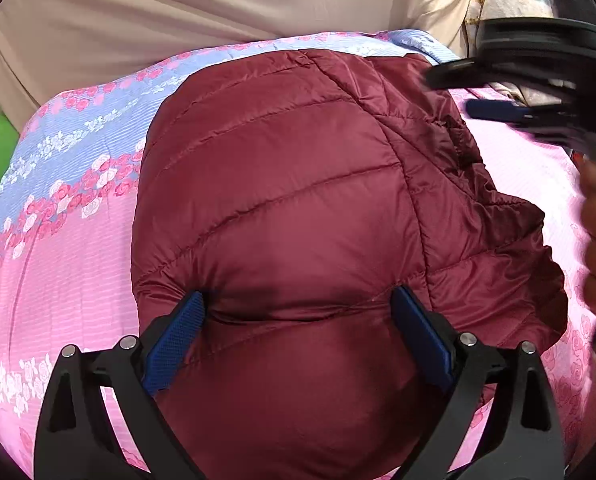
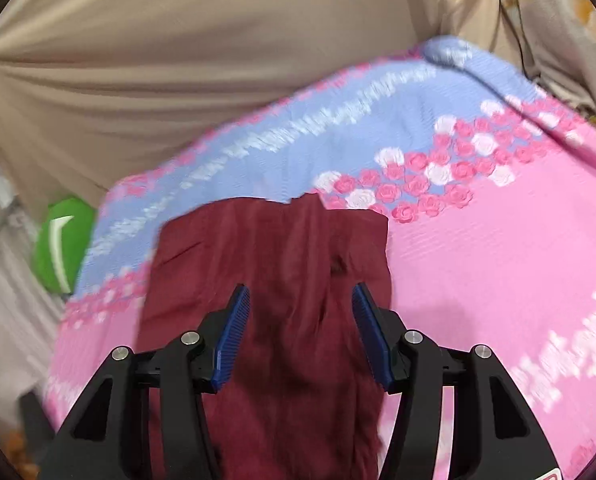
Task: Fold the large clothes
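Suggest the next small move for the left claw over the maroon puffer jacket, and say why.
Probably close the left claw on the maroon puffer jacket. Its jaws stand open with padding bulging between them, so nothing looks gripped. The jacket lies bunched on the floral bedspread, its ruffled edge loose, while the right claw is open too.

The maroon quilted jacket [image 1: 281,208] lies folded and puffy on the floral bedspread [image 1: 69,184]; one elastic cuff shows.
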